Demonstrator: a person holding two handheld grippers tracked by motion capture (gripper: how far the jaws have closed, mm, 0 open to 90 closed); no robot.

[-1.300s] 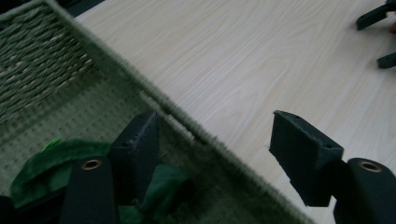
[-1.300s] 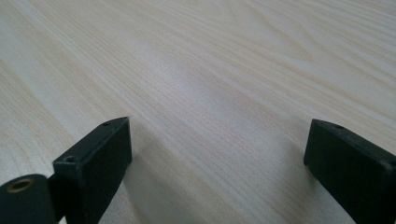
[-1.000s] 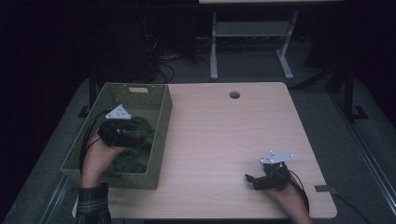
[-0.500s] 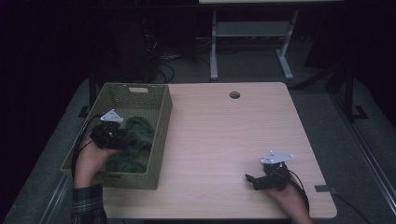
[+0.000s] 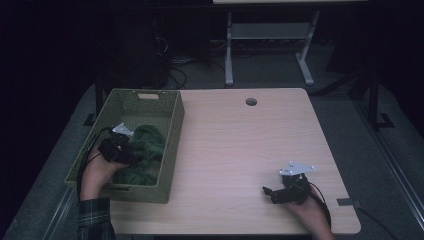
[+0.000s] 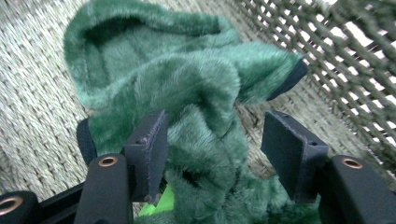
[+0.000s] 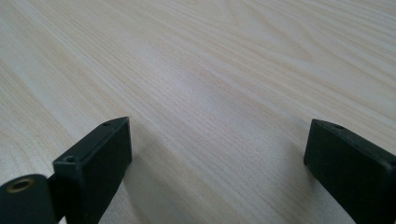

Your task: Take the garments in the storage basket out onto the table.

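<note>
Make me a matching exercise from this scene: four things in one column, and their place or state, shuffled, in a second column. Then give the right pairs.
Things:
1. green furry cloth
2. woven basket
3. left gripper
4. right gripper

Places or states:
A. open, low over bare wood near the table's right front
B. lies inside the basket
C. stands on the left part of the table
D. open, jaws on either side of a fold of the cloth

Pairs: 1-B, 2-C, 3-D, 4-A

Left claw (image 5: pixel 131 151) in basket (image 5: pixel 172 145) (green)
</note>
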